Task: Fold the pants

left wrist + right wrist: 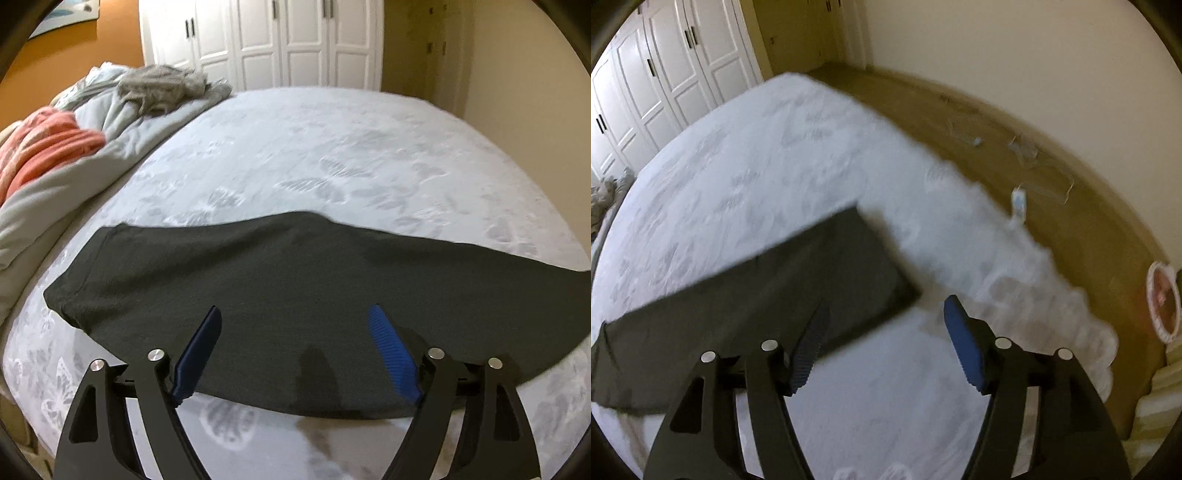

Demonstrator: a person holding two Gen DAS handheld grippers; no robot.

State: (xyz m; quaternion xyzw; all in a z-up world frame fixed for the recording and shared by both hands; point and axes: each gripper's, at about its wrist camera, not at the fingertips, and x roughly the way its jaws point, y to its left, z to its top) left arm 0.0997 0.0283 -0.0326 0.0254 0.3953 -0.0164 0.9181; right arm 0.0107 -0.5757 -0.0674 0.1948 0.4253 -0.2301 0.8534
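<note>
- The dark pants (288,280) lie flat across the near part of the bed (332,147), legs stacked into 1 long strip.
- The left hand-held gripper (295,343) hangs above the middle of the strip, its 2 blue fingers (391,350) spread apart and holding nothing.
- The right hand-held gripper (886,339) is at the leg end (871,273) of the strip, its fingers also spread wide and holding nothing.
- A heap of bedding (74,147) sits on the bed's far left.
</note>
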